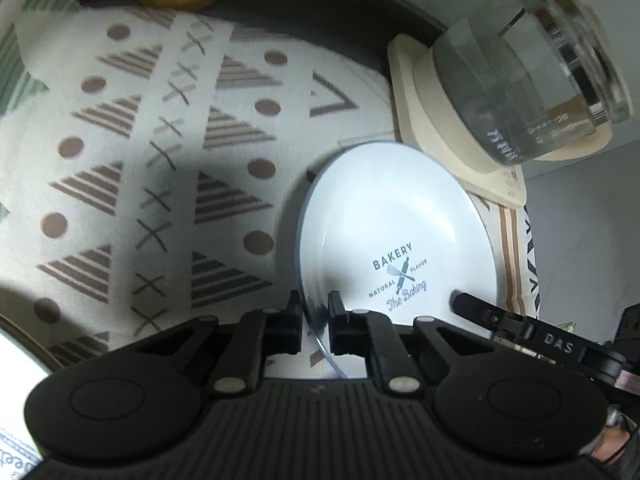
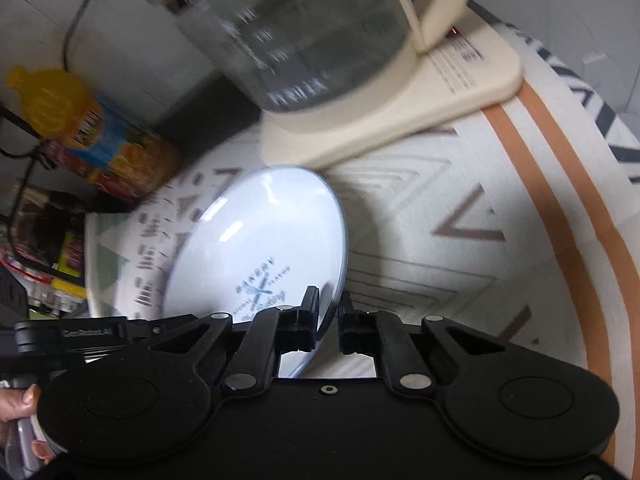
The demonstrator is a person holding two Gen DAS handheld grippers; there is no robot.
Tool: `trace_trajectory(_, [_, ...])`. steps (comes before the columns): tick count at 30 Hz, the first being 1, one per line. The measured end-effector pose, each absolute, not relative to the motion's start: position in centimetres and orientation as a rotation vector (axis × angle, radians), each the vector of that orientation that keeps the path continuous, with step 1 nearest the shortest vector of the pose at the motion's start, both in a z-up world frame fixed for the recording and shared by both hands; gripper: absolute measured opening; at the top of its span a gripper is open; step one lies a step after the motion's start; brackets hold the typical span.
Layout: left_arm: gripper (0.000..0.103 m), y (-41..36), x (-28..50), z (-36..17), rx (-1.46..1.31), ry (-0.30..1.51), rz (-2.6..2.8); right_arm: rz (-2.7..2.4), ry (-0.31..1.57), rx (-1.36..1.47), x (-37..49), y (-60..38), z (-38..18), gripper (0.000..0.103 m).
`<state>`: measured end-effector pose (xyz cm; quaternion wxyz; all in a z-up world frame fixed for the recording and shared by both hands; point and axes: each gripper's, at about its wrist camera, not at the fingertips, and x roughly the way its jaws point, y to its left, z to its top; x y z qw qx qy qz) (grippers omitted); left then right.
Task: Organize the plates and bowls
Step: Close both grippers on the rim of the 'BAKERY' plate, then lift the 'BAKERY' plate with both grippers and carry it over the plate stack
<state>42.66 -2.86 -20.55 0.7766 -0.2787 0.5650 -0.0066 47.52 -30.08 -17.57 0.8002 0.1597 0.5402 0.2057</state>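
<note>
A white plate (image 1: 384,220) printed with "BAKERY, NATURAL FLAVOR, The Baking" is held tilted above the patterned cloth (image 1: 140,140) that covers the surface, gripped from two sides at once. In the left wrist view, the left hand-held gripper (image 1: 315,312) is clenched on the plate's near rim, one black finger on each face of the thin edge. At the lower right of that view the other tool reaches in, its finger marked "DAS" lying against the plate's far rim. In the right wrist view, the right hand-held gripper (image 2: 328,312) likewise grasps the plate (image 2: 260,240) by its rim, with the edge running between its two fingers, while the left tool shows at the lower left and part of the person's hand (image 2: 20,404) is visible beside it. Just beyond the plate stands a glass kettle (image 1: 528,72) on a cream base (image 1: 424,120); the plate's upper rim lies close to that base, though whether they touch cannot be told. The kettle (image 2: 292,28) is blurred in the right view, its cream handle (image 2: 440,0) turned to the right. At the back edge of the cloth sits a bottle with a yellow cap and an orange label (image 2: 92,120).
</note>
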Motion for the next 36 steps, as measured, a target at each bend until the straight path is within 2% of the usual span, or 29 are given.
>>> trace_trajectory(18, [0.013, -1.0, 40.2, -15.0, -0.594, 1.082, 0.043, 0.542, 1.025, 0.305, 46.0, -27.7, -10.6, 0.012])
trace_trajectory(36, [0.013, 2.4, 36.7, -11.1, -0.558, 1.021, 0.027, 0.539, 0.965, 0.292, 42.0, -23.6, -7.1, 0.012])
